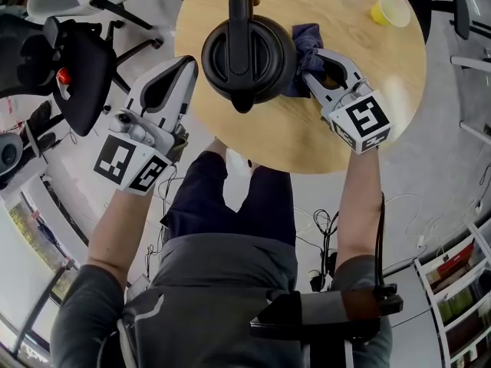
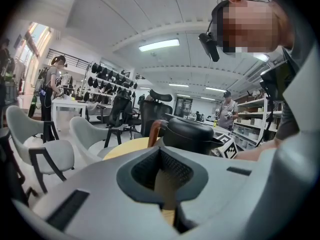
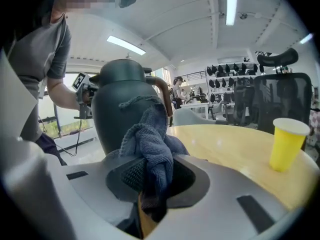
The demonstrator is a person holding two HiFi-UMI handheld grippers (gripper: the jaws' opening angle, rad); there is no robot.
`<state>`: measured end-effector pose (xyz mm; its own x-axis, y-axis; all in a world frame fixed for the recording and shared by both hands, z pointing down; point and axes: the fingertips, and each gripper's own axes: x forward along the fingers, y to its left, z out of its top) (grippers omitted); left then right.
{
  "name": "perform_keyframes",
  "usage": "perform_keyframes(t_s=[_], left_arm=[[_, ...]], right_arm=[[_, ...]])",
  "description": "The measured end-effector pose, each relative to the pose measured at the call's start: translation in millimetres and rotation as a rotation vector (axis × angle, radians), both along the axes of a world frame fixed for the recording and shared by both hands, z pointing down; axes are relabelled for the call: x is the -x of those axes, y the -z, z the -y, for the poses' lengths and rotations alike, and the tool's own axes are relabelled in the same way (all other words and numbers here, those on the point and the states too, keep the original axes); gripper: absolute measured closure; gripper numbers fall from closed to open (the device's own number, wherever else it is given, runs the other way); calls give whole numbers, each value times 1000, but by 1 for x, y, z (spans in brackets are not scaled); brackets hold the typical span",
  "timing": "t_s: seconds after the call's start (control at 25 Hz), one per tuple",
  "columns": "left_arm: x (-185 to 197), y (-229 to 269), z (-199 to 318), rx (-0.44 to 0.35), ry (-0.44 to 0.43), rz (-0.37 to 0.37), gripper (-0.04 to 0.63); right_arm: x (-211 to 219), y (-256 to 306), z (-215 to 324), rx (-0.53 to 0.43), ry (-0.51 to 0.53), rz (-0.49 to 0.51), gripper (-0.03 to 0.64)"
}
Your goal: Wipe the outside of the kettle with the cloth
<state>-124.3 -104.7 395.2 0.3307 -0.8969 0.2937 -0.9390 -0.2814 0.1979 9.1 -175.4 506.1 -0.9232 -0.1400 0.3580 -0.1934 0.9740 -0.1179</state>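
Note:
A black kettle (image 1: 247,56) with a brown-tipped handle stands on the round wooden table (image 1: 307,136). My right gripper (image 1: 308,71) is at its right side, shut on a bunched dark blue cloth (image 1: 307,41). In the right gripper view the cloth (image 3: 152,144) sticks up from the jaws and lies against the kettle's (image 3: 125,109) lower wall. My left gripper (image 1: 186,67) hovers at the table's left edge, just left of the kettle, shut with nothing in it. In the left gripper view the kettle (image 2: 192,134) shows beyond that gripper (image 2: 167,184), a short way off.
A yellow cup (image 1: 391,10) stands at the table's far right, also the cup (image 3: 286,144) in the right gripper view. A black office chair (image 1: 73,67) is at the left of the table. White chairs (image 2: 37,149), desks and people fill the room behind.

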Motion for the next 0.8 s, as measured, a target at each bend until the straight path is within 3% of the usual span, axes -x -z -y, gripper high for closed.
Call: perform_keyframes(t_s=[0.16,0.44,0.64,0.8], left_arm=[[3,5,1,1,8,-1,586],[3,29,1,-7,9,2,586],[1,42,3,-24,6,-5,586],[0,42,5,-26,10,-12,586]], right_arm=[[-1,3,2,-23,-25,-35,515],[-3,95,12,-26,-111,146,515],[12,149,15,-96,-96,197,515],[23,151,19,-92,-106,187,515]])
